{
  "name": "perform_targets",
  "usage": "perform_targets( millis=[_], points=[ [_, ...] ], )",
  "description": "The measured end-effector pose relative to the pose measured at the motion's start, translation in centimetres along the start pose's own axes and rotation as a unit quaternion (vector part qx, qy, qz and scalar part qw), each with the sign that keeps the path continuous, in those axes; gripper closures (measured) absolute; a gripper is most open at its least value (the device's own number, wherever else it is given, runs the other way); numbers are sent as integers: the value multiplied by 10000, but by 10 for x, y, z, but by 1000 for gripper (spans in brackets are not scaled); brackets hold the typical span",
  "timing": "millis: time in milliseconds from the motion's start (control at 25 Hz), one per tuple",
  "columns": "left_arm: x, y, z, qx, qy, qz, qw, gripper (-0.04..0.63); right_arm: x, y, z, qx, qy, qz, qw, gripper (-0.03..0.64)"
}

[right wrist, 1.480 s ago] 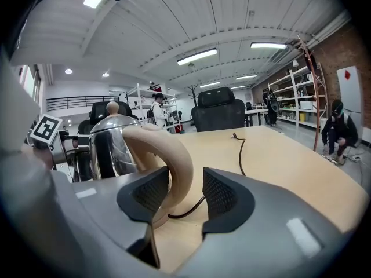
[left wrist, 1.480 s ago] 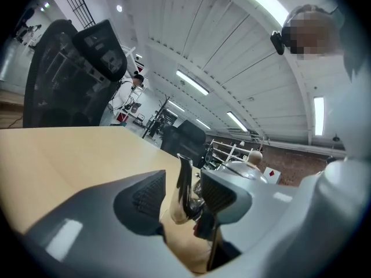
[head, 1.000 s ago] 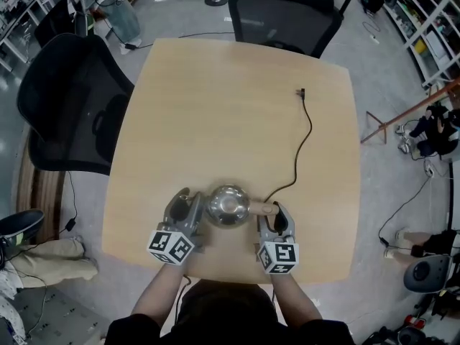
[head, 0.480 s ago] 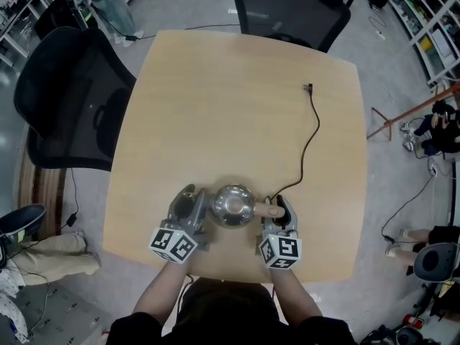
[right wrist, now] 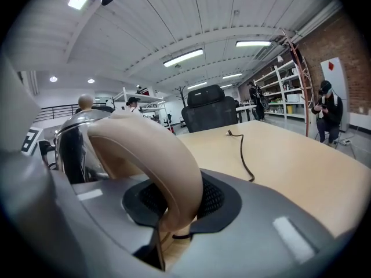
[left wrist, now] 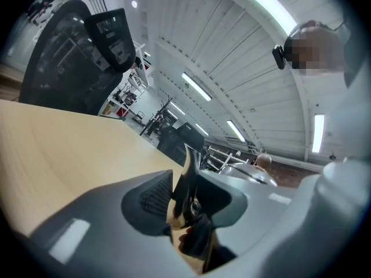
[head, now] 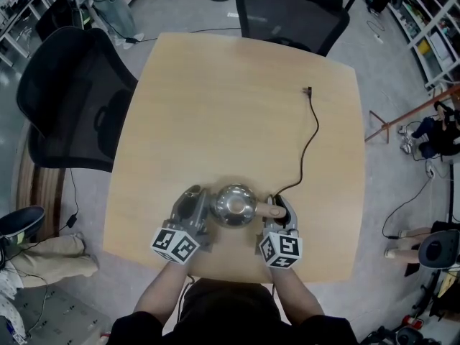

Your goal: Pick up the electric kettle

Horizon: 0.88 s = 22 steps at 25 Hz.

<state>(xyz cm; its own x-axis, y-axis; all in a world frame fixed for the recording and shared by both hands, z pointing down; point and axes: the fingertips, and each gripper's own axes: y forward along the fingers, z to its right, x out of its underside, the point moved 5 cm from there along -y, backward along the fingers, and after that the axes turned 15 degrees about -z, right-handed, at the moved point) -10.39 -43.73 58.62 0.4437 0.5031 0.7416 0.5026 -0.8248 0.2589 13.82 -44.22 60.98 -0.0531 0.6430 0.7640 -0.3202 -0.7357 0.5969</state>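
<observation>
A shiny steel electric kettle (head: 233,205) with a beige handle (head: 267,210) stands near the table's front edge. My left gripper (head: 195,198) is at its left side. In the left gripper view its jaws (left wrist: 184,207) are closing, and the pads touch the thin spout (left wrist: 186,175) between them. My right gripper (head: 279,208) is at the kettle's right side. In the right gripper view its jaws (right wrist: 168,213) are closing on the curved handle (right wrist: 156,155), which fills the gap against the dark pads. The kettle's body (right wrist: 72,143) shows behind the handle.
A black power cord (head: 310,139) runs from the kettle's right side toward the far right of the wooden table (head: 215,106). A black office chair (head: 72,99) stands at the table's left, and another chair (head: 291,9) stands at its far side.
Both grippers have narrowed their jaws, the left on the spout and the right on the handle. The kettle has stayed where it was on the table.
</observation>
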Motion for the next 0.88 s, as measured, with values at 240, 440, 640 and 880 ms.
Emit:
perform_targets(
  millis=[240,440,640,880],
  points=[
    [-11,-3,15,231,166,162,9995,485,-17,-12,1,17,-152,252,9996,541],
    [-11,-21,16,281,166,249,9992,485,-14,-25,-11,32,-245,332,9991,541],
    [-4,-48,22,260,201,267,9991,486,0,-43,-24,16,-244,371,9990,541],
    [2,-79,33,380,258,347,9983,486,9,-70,-37,30,-285,557,9980,543]
  ],
)
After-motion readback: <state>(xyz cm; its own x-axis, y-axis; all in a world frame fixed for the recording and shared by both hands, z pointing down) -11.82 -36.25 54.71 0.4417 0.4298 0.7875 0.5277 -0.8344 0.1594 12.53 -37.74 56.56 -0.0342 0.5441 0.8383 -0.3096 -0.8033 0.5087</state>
